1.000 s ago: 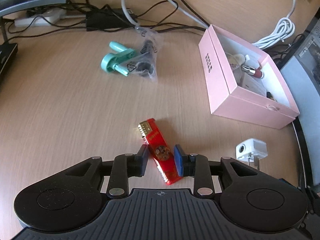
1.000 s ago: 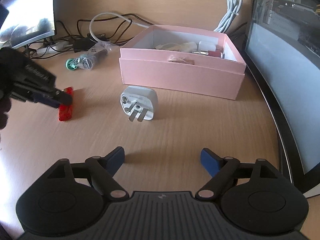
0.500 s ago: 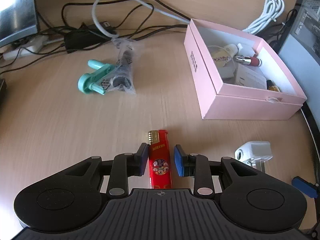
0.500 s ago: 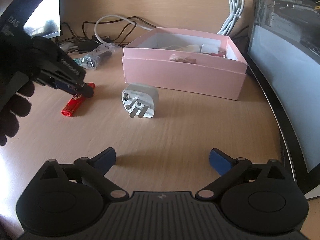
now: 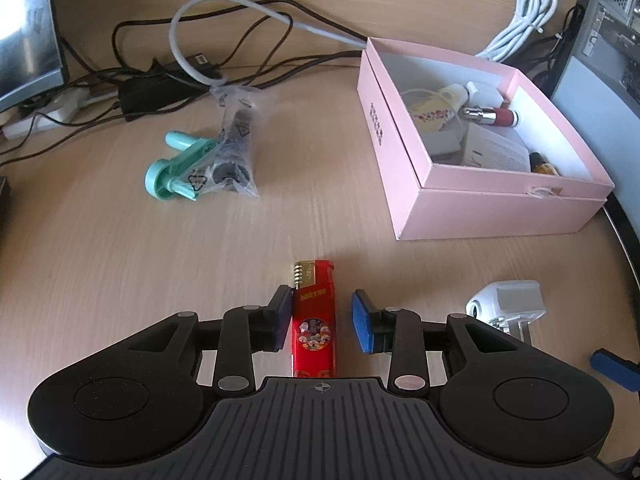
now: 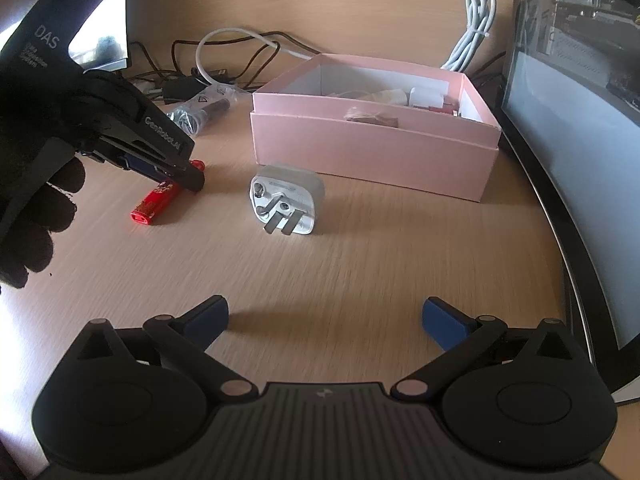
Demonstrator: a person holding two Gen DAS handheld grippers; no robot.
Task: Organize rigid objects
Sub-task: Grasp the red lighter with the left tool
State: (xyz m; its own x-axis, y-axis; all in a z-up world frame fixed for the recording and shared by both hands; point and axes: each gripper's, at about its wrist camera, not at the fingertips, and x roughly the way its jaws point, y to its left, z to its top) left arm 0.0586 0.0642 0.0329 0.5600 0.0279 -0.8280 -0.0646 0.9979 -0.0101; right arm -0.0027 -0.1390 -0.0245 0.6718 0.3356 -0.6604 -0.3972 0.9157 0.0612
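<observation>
A red lighter [image 5: 314, 320] lies flat on the wooden desk between the fingers of my left gripper [image 5: 322, 322]. The left pad touches its side; the right pad stands a small gap away, so the jaws are open around it. The lighter also shows in the right wrist view [image 6: 158, 202], under the left gripper [image 6: 176, 168]. My right gripper [image 6: 326, 320] is open wide and empty above the desk, short of a white plug adapter [image 6: 286, 198]. A pink open box [image 5: 404, 148] with several small items stands beyond.
A teal plastic part [image 5: 176, 162] and a clear bag with dark pieces [image 5: 234, 148] lie at the left. Cables [image 5: 224, 52] and a power strip run along the back. The adapter [image 5: 506, 304] is right of my left gripper. A monitor [image 6: 568, 160] borders the right edge.
My left gripper has turned so the lighter now lies straight along its fingers, and the jaws have opened a little. The right gripper has moved slightly back and opened wider.
</observation>
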